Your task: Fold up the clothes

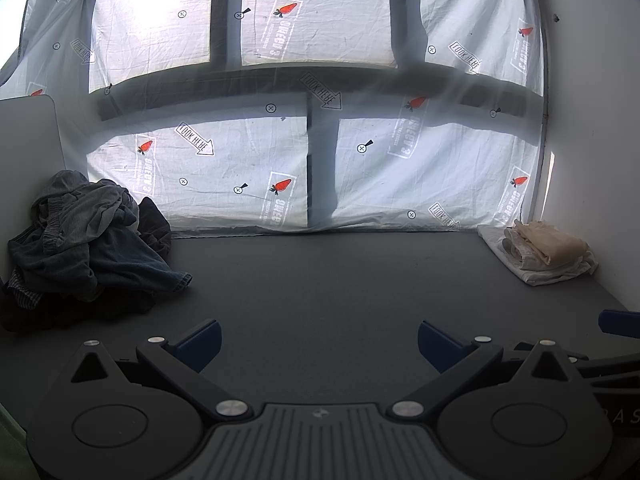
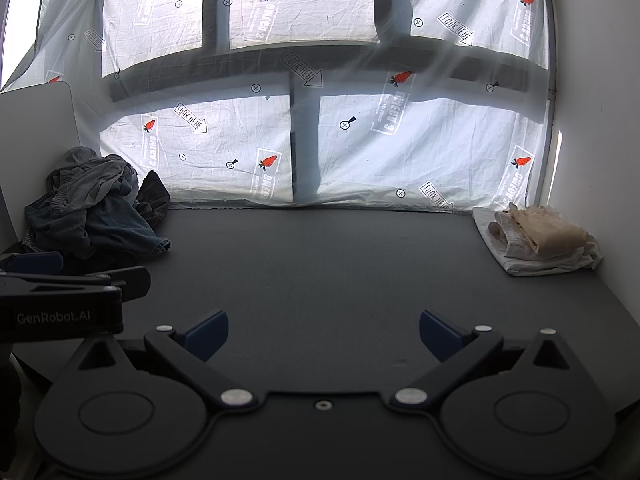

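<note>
Both the left gripper (image 1: 319,342) and right gripper (image 2: 324,334) are spread wide, holding nothing. That dark clothes pile (image 1: 86,240) far left looks soft and floppy, denim probably heaviest. I'd pinch the loose denim hem (image 1: 180,280) sticking out on the table (image 1: 320,280).

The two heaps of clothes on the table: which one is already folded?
The pale stack at the far right corner: white and beige pieces lying flat, one upon another. The dark heap at the far left is crumpled grey and blue cloth, unfolded.

left claw (image 1: 319,346) spread wide, right claw (image 2: 324,336) spread wide, side by side
</note>
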Available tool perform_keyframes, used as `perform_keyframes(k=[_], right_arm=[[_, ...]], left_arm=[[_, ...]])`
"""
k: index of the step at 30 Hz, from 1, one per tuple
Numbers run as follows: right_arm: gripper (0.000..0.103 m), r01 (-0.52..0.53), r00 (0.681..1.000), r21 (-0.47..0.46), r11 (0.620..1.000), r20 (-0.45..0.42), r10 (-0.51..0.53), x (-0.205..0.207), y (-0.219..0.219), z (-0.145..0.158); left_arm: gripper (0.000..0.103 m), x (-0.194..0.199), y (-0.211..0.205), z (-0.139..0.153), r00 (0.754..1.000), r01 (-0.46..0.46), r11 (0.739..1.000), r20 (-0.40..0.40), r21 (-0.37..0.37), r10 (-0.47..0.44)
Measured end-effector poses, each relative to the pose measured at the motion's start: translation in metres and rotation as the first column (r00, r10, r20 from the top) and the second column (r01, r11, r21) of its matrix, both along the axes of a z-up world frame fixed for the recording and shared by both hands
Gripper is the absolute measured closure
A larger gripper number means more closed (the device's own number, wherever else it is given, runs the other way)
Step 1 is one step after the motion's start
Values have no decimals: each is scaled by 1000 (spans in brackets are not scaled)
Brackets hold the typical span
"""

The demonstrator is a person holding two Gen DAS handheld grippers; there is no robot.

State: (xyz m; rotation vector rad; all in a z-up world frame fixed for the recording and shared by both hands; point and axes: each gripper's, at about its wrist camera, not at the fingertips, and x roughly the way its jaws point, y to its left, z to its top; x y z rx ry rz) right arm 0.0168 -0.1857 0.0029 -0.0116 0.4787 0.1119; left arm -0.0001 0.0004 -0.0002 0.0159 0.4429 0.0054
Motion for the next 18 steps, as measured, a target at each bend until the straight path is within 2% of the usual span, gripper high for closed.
perform_keyframes(k=[18], right_arm=[[0,-1,1000,-2,1000,-7,1,1,-2,1]], left_arm=[[0,-2,5,-4,1000,3,1000,-2,-1,-3]])
